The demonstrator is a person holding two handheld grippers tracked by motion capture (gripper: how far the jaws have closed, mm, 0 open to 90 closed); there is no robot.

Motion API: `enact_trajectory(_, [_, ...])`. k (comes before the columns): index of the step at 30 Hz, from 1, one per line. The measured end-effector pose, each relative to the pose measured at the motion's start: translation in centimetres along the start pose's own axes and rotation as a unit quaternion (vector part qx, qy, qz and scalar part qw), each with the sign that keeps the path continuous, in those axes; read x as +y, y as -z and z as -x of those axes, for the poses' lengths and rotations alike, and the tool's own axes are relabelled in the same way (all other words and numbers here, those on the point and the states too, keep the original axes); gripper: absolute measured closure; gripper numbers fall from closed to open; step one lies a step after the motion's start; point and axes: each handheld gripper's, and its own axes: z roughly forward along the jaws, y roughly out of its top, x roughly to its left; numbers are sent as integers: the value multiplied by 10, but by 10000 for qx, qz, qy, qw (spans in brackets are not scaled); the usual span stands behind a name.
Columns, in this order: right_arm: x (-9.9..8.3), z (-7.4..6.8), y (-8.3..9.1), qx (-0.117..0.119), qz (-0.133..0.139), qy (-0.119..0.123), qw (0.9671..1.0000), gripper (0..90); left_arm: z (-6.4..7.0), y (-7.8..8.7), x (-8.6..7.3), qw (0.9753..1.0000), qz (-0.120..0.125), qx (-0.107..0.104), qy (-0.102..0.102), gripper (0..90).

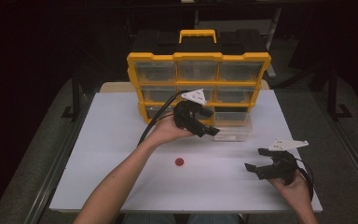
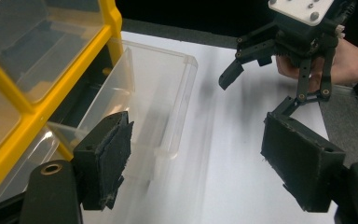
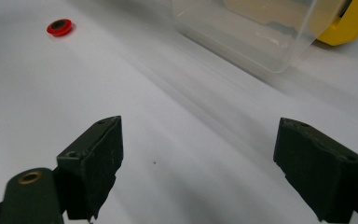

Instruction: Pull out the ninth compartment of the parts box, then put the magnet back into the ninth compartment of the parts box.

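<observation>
The yellow organizer [image 1: 198, 84] is standing at the table's [image 1: 121, 116] far edge, its bottom-right clear drawer [image 1: 233, 128] pulled out toward the person, long axis running front to back. The left gripper [image 1: 204, 122] is hovering wide open just beside that drawer. The right gripper [image 1: 256, 161], also gaping, is sitting well apart. The small round red magnet [image 1: 179, 162], with no long axis, is lying between them, nearer the left.

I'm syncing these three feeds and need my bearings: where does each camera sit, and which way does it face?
High view: above the person's side, looking forward and down on the white table and yellow drawer organizer; both forearms enter from below.
Left gripper view: rides the left gripper, facing the pulled-out clear drawer; the right gripper and hand show beyond.
Right gripper view: rides the right gripper, facing across the table.
Shared: right and high views both show the red disc.
</observation>
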Motion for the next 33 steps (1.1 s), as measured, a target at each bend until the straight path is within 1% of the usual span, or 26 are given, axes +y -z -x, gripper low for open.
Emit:
enact_trajectory(2, [-1,0,0,-20,-14,19,10000,149,0,4,-2,10000,21,1,-5,241])
enact_trajectory(3, [-1,0,0,-12,-15,5,10000,149,0,6,-3,10000,13,12,-47,242])
enact_trajectory(5, [-2,1,0,-26,-51,2,10000,149,1,10,-5,10000,15,66,-59,242])
enact_trajectory(7, [-2,0,0,-24,-70,-19,10000,149,2,14,-9,10000,24,71,-36,242])
enact_trajectory(8, [-2,-1,-1,-22,-81,-7,10000,149,3,16,-11,9999,49,94,20,241])
enact_trajectory(10, [-2,-3,-2,-40,-106,0,9999,149,3,21,-16,9999,2,157,-12,241])
enact_trajectory(13, [-2,-5,-2,-38,-100,18,9999,149,4,27,-23,9998,30,191,33,241])
enact_trajectory(14, [-2,-5,-2,-50,-104,18,9999,149,4,29,-25,9998,38,212,17,240])
enact_trajectory(15, [-2,-5,-1,-58,-120,-18,9999,149,4,31,-27,9997,29,247,-9,237])
enact_trajectory(16, [-2,-6,-1,-58,-118,-29,9999,149,5,33,-29,9995,65,312,8,234])
enact_trajectory(17, [-3,-6,-1,-58,-97,-8,9999,149,5,35,-32,9994,63,349,4,229])
enact_trajectory(20, [-4,-6,0,-56,-106,-21,9999,149,5,38,-40,9992,29,399,60,219])
enact_trajectory(22, [-4,-5,-1,-48,-96,-24,9999,149,7,40,-45,9990,50,424,156,206])
enact_trajectory(23, [-3,-5,-1,-43,-85,-10,10000,149,7,40,-47,9989,61,437,167,205])
enact_trajectory(28, [-1,-8,0,-51,-44,21,10000,149,15,48,-59,9977,182,616,233,200])
enact_trajectory(29, [0,-8,0,-41,-21,35,10000,149,16,49,-62,9974,191,631,281,200])
enact_trajectory(33, [1,-10,0,0,-4,42,10000,149,22,55,-71,9969,189,698,321,199])
